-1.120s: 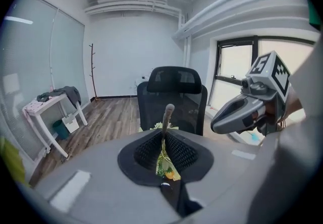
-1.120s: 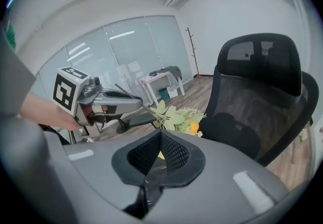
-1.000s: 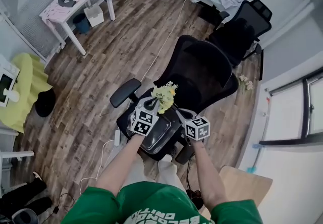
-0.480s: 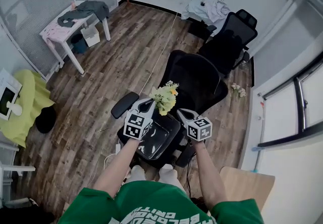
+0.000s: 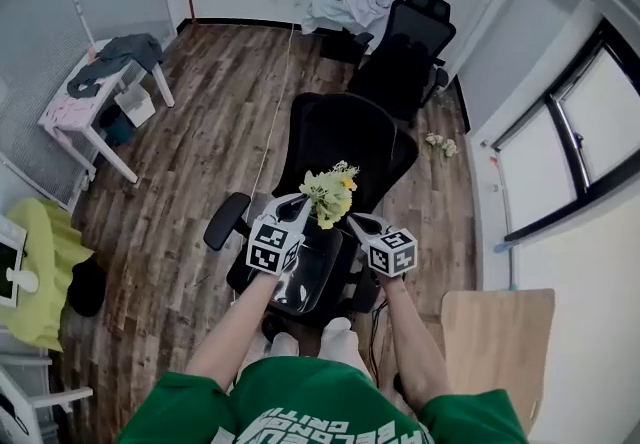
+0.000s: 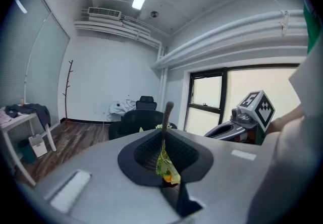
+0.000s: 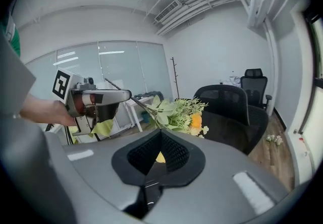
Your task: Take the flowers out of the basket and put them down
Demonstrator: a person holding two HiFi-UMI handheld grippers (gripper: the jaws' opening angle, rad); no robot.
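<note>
A bunch of yellow and green flowers (image 5: 329,194) hangs in the air between my two grippers, above a black office chair (image 5: 345,132). My left gripper (image 5: 298,204) is shut on a thin stem (image 6: 166,117), and a bit of yellow bloom shows between its jaws. My right gripper (image 5: 353,223) sits just right of the bunch. Its jaws are shut, with a yellow scrap (image 7: 159,157) of the flowers (image 7: 179,113) caught in them. The right gripper view also shows the left gripper (image 7: 96,98) holding the stem. A dark glossy object (image 5: 305,280) lies on the chair seat below; I cannot tell if it is the basket.
A second black chair (image 5: 405,42) stands beyond, with clothes piled behind it. Loose flowers (image 5: 437,143) lie on the wood floor at the right. A white table (image 5: 95,97) with clothes stands at the left, a wooden board (image 5: 495,347) at the lower right.
Both grippers have risen with the flower bunch, away from the chair seat. The head view has swung, and the chair and floor look farther below.
</note>
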